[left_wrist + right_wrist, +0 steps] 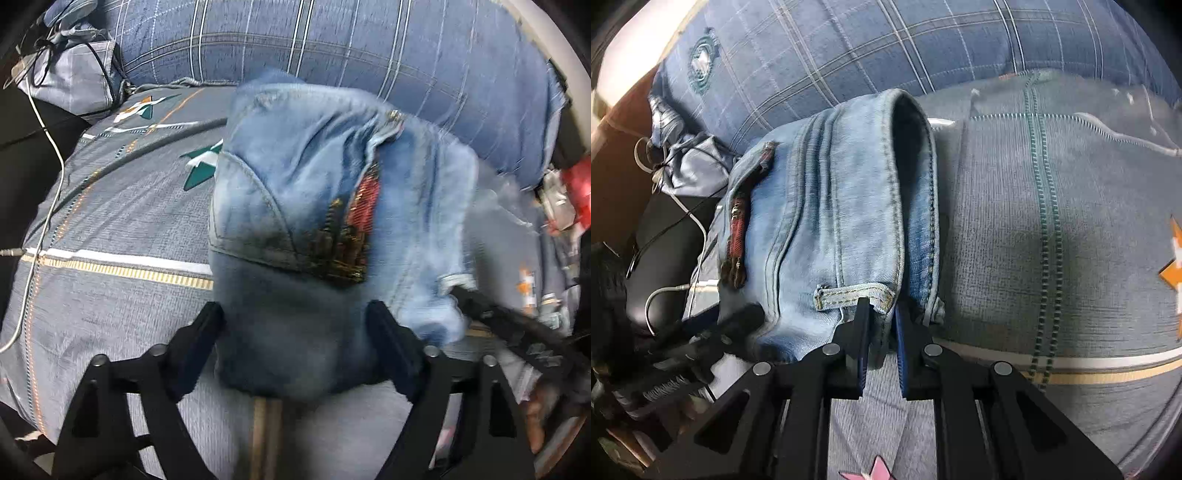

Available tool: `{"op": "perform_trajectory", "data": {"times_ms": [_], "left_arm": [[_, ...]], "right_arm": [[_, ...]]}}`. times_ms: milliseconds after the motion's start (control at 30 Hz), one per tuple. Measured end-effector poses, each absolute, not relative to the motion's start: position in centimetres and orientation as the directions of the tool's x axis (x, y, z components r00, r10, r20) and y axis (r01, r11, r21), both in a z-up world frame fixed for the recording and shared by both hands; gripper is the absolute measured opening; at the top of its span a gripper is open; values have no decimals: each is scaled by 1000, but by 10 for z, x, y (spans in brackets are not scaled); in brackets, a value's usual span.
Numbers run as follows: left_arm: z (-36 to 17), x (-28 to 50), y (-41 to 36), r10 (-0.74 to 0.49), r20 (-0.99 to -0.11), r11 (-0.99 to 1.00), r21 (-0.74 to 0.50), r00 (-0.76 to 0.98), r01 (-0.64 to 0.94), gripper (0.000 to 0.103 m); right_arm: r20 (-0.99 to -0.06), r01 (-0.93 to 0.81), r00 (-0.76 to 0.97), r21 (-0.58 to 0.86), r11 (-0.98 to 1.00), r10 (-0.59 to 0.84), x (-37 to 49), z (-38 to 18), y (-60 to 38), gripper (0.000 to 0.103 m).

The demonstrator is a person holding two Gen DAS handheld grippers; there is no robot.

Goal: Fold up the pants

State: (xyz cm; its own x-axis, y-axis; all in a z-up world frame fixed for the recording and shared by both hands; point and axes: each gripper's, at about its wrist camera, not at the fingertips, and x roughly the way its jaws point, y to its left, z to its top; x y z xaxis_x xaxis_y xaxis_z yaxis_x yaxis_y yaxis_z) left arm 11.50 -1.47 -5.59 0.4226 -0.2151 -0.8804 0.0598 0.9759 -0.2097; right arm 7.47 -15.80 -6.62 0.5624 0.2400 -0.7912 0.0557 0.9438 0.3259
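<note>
Denim like this gets bulky fast, so the fold in hand (judged to be one of the last, since the pants [314, 206] are already a thick bundle) is best done with the layers kept stacked and the edges squared before anything is let go. The waistband corner should be held firmly and carried low over the bed [110, 221], not yanked, otherwise the top layer could be dragged off the ones under it. The embroidered pocket is probably the stiffest bit, so a crease forced through it should be avoided tbh.

Right hand-held gripper [882, 314]: jaws nearly together, clamped on the waistband edge just beside the belt loop [853, 293], with the denim running up and away from the fingertips toward the plaid pillow [886, 48]. The bundle is seen lying on the grey patterned bedsheet, just in front of that pillow.

Left hand-held gripper [295, 325]: jaws spread wide, with the near end of the folded bundle sitting between the fingers [207, 332]. Whether the pads are actually pressing on the cloth can't be told, as the view is blurred there. The other gripper is visible at the bundle's right edge.
</note>
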Motion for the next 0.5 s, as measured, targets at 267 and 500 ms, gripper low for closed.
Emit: {"op": "perform_trajectory", "data": {"times_ms": [267, 500], "left_arm": [[-62, 119, -3, -273, -870, 956, -293, 412, 16, 89], [-45, 95, -8, -217, -841, 972, -234, 495, 27, 89]], "right_arm": [[-778, 25, 576, 322, 946, 250, 75, -62, -159, 14], [-740, 34, 626, 340, 940, 246, 64, -63, -161, 23]]}}
